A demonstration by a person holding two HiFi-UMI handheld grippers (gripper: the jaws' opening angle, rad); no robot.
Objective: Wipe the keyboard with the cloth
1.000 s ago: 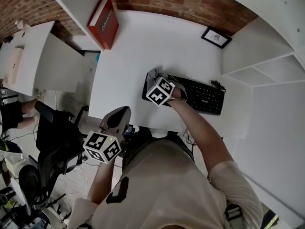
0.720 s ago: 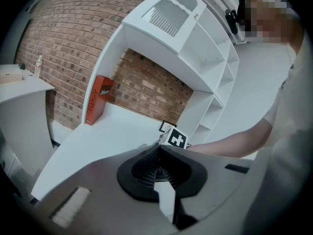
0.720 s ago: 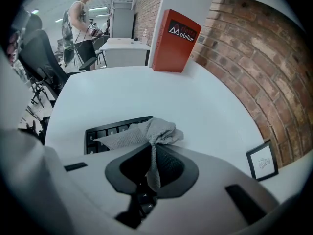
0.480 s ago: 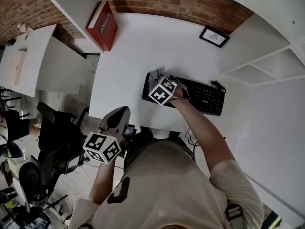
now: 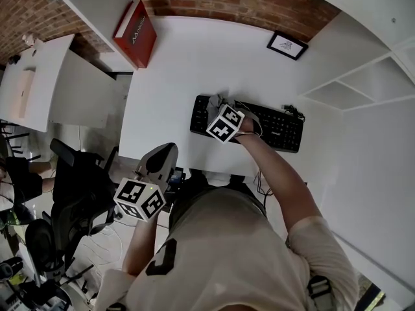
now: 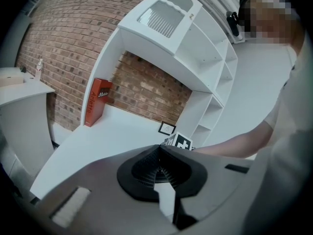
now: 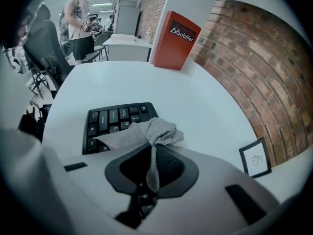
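A black keyboard (image 5: pixel 282 129) lies on the white desk (image 5: pixel 194 63), near its front right. My right gripper (image 5: pixel 218 110) hovers over the keyboard's left part, shut on a grey cloth (image 5: pixel 210 102). In the right gripper view the cloth (image 7: pixel 143 133) is pinched between the jaws of the right gripper (image 7: pixel 152 150) and drapes onto the keys of the keyboard (image 7: pixel 108 121). My left gripper (image 5: pixel 166 151) is held off the desk's front edge, away from the keyboard. In its own view the left gripper (image 6: pixel 159 153) is shut on nothing.
A red box (image 5: pixel 135 32) stands at the desk's back left against the brick wall. A small framed picture (image 5: pixel 286 45) leans at the back right. White shelves (image 5: pixel 363 89) rise on the right. An office chair (image 5: pixel 71 193) and another desk (image 5: pixel 39 76) are on the left.
My right gripper has slid a little to the right along the keyboard with the cloth, uncovering the leftmost keys. The left gripper has stayed where it was.
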